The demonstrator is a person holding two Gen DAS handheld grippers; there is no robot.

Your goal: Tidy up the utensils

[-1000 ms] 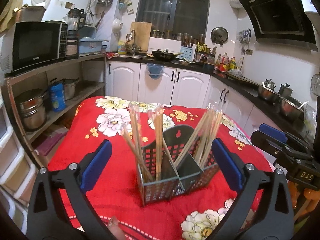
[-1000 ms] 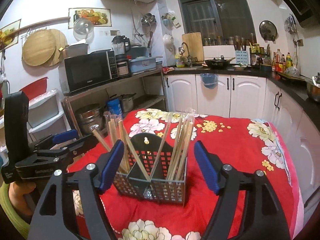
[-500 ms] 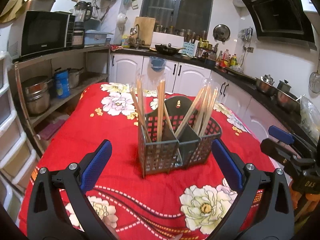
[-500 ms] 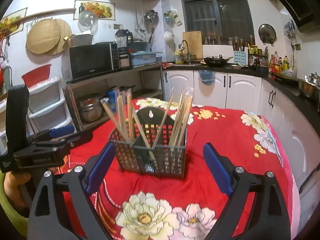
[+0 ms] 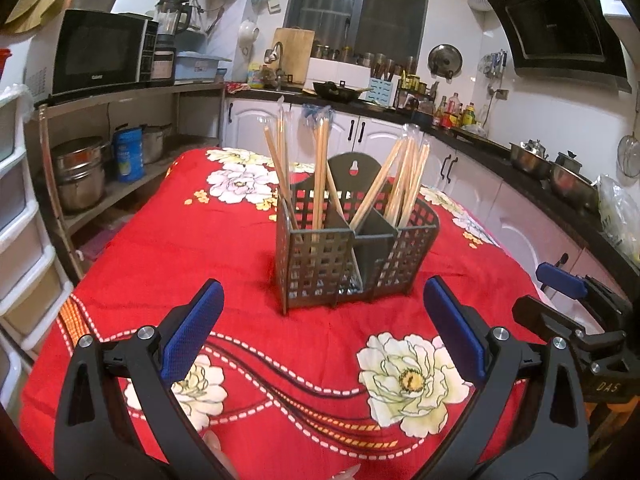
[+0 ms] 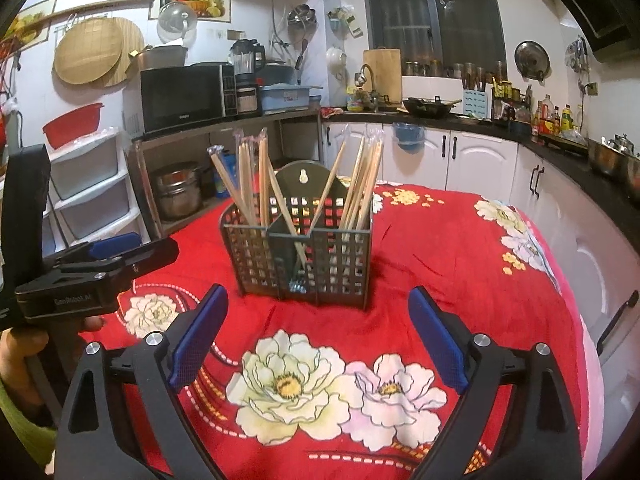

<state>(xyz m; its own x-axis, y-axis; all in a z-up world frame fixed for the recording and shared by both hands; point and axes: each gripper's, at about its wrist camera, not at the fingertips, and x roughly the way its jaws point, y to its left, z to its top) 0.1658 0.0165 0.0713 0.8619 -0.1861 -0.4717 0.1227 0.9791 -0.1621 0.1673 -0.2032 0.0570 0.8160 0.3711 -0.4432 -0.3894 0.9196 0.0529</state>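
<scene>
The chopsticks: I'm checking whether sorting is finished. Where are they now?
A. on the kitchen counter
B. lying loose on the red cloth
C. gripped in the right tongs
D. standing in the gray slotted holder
D: the chopsticks stand leaning in the compartments of the gray slotted holder, and both the right tongs and the left tongs are open and empty.

Both tongs, the left tongs (image 5: 323,322) and the right tongs (image 6: 318,330), are showing black plastic arms tipped with blue textured pads (image 6: 198,336) and studded with silver screws (image 6: 153,338). White lettering is marking each black body, and a green sleeve (image 6: 16,420) is covering the person's left arm.
</scene>
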